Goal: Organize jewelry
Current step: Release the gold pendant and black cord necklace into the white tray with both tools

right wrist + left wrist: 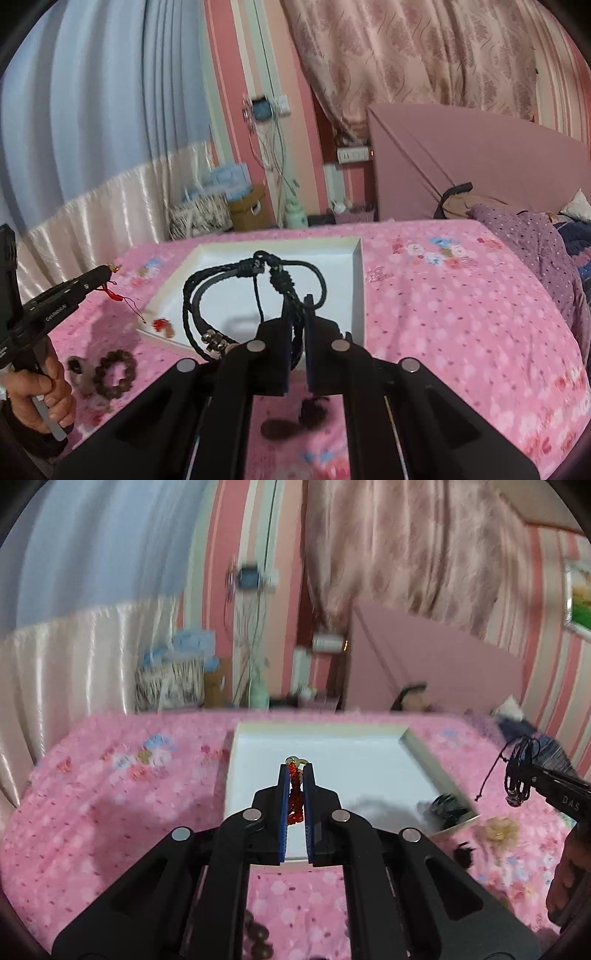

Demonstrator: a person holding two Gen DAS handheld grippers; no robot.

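pink floral bed (461, 295), white tray (354, 266) on it, striped walls, curtains, left tongs (295, 770) clamp red bracelet (294, 801), right tongs (295, 301) clamp black cord bracelet (229, 288), both above tray

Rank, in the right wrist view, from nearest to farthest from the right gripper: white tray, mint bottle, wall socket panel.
From the right gripper:
1. White tray, directly beneath and ahead.
2. Mint bottle, on the floor beyond the bed.
3. Wall socket panel, high on the striped wall.
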